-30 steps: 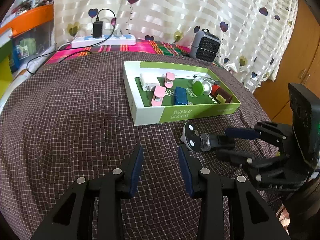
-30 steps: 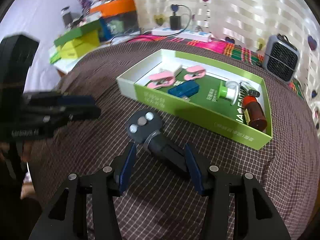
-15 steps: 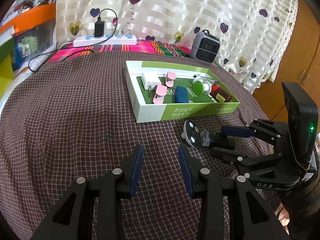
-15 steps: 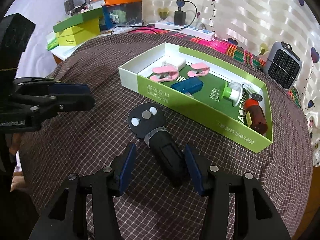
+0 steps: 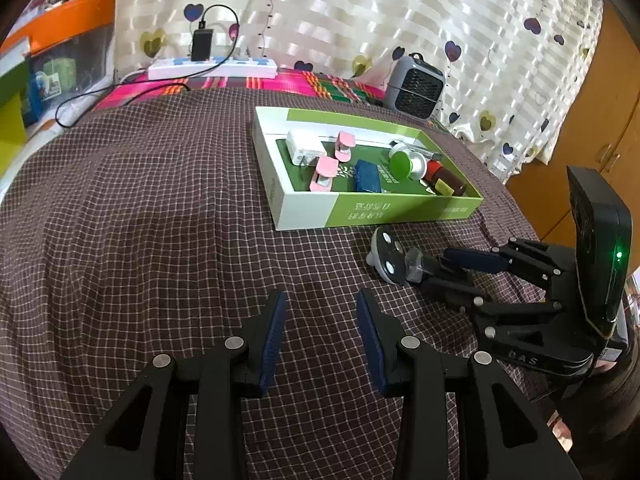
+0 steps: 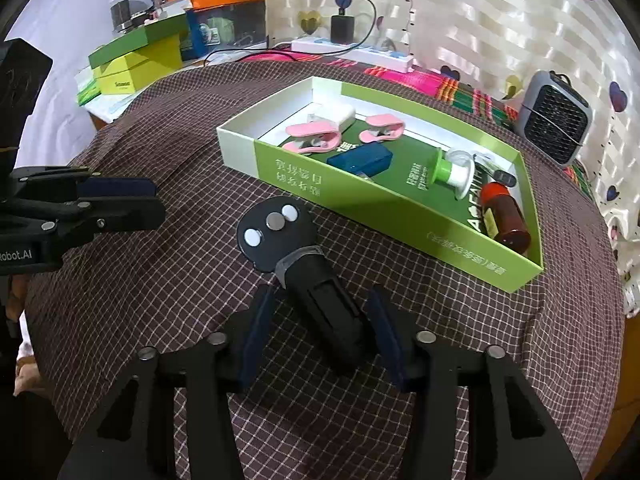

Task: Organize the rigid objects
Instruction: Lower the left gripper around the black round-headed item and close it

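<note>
My right jaws are closing around the black handle of the razor (image 6: 320, 300), which lies between the two blue pads; a sliver of checked cloth shows on each side of the handle, so as far as I can see the pads are not pressing on it yet. The right gripper (image 6: 320, 334) points steeply down at the bed, with the handle running up the middle of the gap and its round head pointing toward the box. My left gripper (image 5: 320, 340) hangs over bare cloth with its jaws about half open and nothing between them. To do this grasp well, I judge I should let the pads meet the handle squarely at its thick middle, not near the grey collar where it narrows, and keep the tips from digging into the soft cover, which could bunch up and tip the handle. The razor is a dark stubby thing: a matte black ribbed body, a pale grey neck, and a flat round head with three small discs, two white and one grey. It rests on the brown checked bedcover (image 5: 160, 220), just beside the near wall of the green and white box (image 6: 400, 216) but apart from it. That box already holds pink clips, a blue case, a green-capped piece and a brown bottle, so the open green floor near its middle looks to me the likely place for the razor.
</note>
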Demonstrator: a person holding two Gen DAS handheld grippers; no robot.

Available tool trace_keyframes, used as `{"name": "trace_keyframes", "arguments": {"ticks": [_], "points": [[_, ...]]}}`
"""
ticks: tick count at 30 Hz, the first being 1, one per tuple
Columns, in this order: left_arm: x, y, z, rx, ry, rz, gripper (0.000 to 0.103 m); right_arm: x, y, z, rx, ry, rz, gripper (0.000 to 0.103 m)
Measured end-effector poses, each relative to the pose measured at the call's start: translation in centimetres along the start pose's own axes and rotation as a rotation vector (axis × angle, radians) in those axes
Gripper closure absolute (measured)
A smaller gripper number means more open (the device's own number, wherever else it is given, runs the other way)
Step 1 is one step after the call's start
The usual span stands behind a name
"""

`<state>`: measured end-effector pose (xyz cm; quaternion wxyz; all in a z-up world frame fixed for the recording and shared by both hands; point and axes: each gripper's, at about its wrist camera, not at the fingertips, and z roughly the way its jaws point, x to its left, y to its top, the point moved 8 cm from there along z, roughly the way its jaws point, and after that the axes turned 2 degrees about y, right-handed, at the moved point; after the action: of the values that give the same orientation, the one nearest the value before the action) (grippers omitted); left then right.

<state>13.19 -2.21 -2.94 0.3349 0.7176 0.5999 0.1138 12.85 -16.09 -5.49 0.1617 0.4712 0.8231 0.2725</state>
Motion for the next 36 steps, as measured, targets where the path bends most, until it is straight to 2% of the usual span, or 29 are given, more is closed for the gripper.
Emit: {"name": "trace_keyframes", "arguments": {"ticks": [1, 7, 10, 24, 36], "points": [[0.0, 0.0, 0.1, 0.003, -0.001, -0.001, 0.067, -0.1, 0.0, 0.0, -0.003, -0.006, 0.002, 0.064], [-0.2, 0.0, 0.6, 0.015, -0.001, -0.002, 0.067, -0.1, -0.2, -0.2, -0.019, -0.014, 0.018, 0.068], [-0.5, 0.2, 0.8, 0.019, -0.005, 0.007, 0.067, -0.3, -0.3, -0.4, -0.03, -0.009, 0.043, 0.073], [-3.0, 1.1, 2.7, 0.046, -0.022, 0.044, 0.067, -2.2, -1.5, -1.4, -0.052, -0.045, 0.17, 0.074], [-4.6, 1.5, 5.2, 0.086, -0.024, 0.071, 0.067, -3.1, -2.3, -1.9, -0.066, -0.066, 0.209, 0.074]]}}
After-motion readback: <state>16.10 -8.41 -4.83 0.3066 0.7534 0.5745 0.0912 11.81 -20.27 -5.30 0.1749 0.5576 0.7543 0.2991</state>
